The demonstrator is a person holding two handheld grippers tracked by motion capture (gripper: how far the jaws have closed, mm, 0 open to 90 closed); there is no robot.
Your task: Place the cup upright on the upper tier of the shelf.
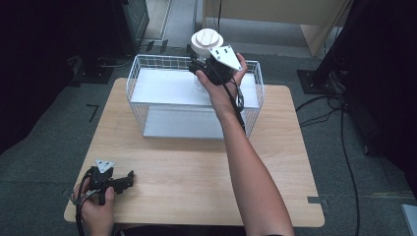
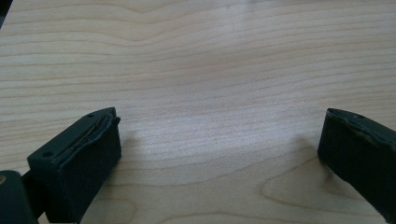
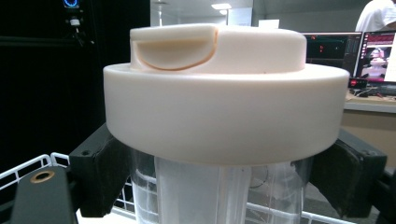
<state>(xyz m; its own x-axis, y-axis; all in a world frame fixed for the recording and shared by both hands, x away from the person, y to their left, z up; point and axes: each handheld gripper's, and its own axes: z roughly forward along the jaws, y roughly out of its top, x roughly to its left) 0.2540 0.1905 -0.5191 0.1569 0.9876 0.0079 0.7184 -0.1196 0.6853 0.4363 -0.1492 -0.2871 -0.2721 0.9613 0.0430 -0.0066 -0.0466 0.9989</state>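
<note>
Clear jar (image 3: 205, 196) with white lid (image 1: 206, 40) — pinched by right gripper (image 1: 209, 66), arm outstretched above wire basket (image 1: 135, 78), left gripper (image 1: 129, 178) spread wide — resting low on table (image 1: 196, 172).

floor: grey carpet (image 1: 44, 128) | furniture: light wooden table (image 1: 275, 162) | far: lit monitors (image 3: 348, 51) | surroundings: dark

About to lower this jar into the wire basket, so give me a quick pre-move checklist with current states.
1. Right gripper clamped on the clear jar under its white lid: ok.
2. Jar upright: ok.
3. Jar above the wire basket: ok.
4. Basket's upper shelf free for landing: ok.
5. Left gripper open, parked on the table away from the basket: ok.
6. Lid tightness: cannot tell.
</note>
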